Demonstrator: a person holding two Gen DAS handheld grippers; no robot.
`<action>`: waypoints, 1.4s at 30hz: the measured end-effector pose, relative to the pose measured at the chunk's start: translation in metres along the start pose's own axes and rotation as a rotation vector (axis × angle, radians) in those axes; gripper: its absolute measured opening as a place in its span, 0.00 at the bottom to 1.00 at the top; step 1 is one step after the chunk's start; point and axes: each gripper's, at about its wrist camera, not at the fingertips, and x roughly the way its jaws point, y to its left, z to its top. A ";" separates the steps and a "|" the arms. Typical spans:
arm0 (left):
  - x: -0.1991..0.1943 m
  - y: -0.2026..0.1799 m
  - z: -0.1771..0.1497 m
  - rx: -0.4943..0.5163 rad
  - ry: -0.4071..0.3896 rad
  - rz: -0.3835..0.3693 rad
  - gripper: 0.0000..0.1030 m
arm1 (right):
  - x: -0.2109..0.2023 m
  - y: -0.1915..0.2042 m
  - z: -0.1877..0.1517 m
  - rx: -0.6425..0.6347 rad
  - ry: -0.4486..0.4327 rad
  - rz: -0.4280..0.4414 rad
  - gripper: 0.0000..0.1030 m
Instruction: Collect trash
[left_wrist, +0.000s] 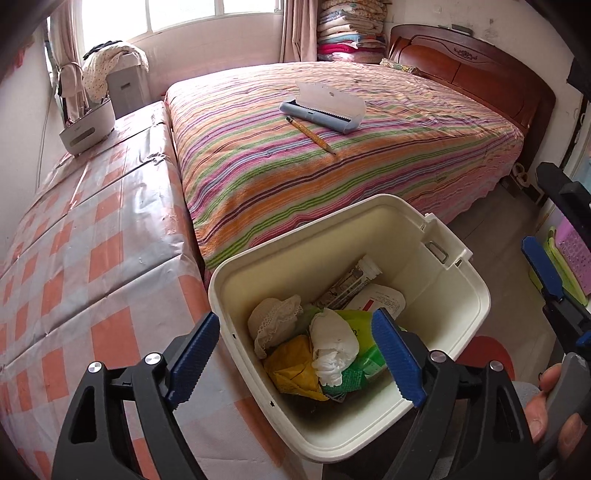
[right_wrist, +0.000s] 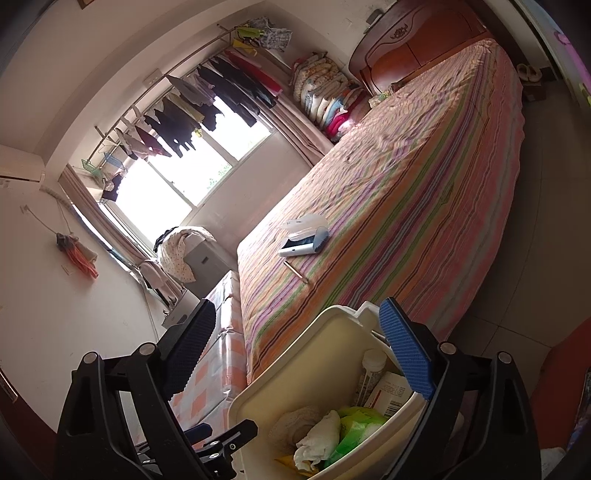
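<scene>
A cream plastic bin (left_wrist: 458, 295) stands on the floor at the foot of the bed. It holds crumpled white tissue (left_wrist: 334, 345), a yellow wrapper (left_wrist: 293, 369), a green packet (left_wrist: 364, 363), a lace cloth (left_wrist: 273, 319), a small bottle (left_wrist: 352, 278) and a white box (left_wrist: 382, 299). My left gripper (left_wrist: 295, 362) is open and empty above the bin's near rim. My right gripper (right_wrist: 299, 354) is open and empty over the bin (right_wrist: 314, 354); it also shows at the right edge of the left wrist view (left_wrist: 546, 273). The tissue (right_wrist: 319, 437) and green packet (right_wrist: 356, 428) show below it.
On the striped bed (left_wrist: 258, 177) lie an open blue pencil case (left_wrist: 325, 109) and a yellow pencil (left_wrist: 310, 133). A checked, plastic-covered platform (left_wrist: 74, 258) runs along the left, with a white appliance (left_wrist: 88, 123) on it. Coloured baskets (left_wrist: 572, 254) stand right.
</scene>
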 end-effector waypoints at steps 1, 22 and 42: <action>-0.005 0.003 -0.003 -0.003 -0.007 0.012 0.80 | 0.001 0.002 -0.002 -0.012 0.009 -0.004 0.87; -0.074 0.072 -0.059 -0.132 -0.065 0.234 0.80 | -0.018 0.086 -0.064 -0.435 0.187 -0.076 0.91; -0.101 0.100 -0.082 -0.173 -0.111 0.277 0.80 | -0.016 0.120 -0.099 -0.520 0.274 -0.051 0.91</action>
